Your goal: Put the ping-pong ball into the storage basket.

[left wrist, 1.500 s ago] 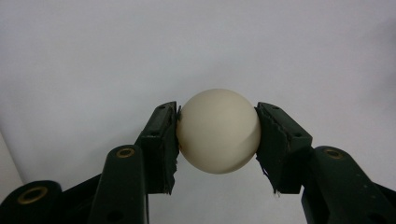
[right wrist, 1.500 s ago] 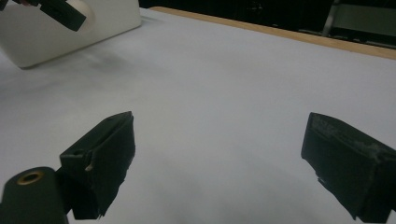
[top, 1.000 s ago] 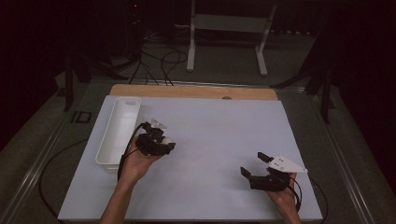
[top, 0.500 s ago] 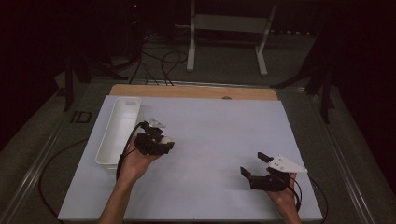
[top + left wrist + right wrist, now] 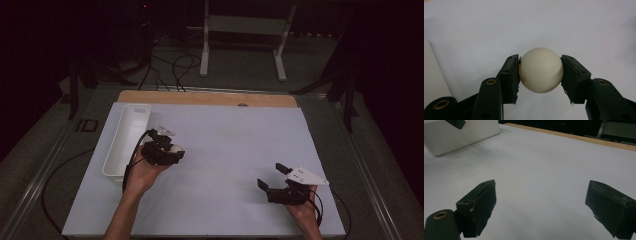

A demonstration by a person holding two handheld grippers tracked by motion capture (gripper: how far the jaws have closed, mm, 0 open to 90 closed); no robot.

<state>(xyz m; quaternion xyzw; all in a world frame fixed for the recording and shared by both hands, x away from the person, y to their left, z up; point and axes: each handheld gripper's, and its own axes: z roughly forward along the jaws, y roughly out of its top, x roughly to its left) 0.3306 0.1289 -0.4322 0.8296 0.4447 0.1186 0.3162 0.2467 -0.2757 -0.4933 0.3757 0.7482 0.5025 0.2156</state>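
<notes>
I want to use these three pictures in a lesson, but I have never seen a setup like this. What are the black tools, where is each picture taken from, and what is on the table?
A person holds a hand-held gripper in each hand. One picture looks down from above the table; the other two come from cameras riding on each gripper. The left gripper has its fingers pressed on a white ball. The right gripper is open with nothing between its fingers. On the white table lies a long white tray, next to the left gripper.
</notes>
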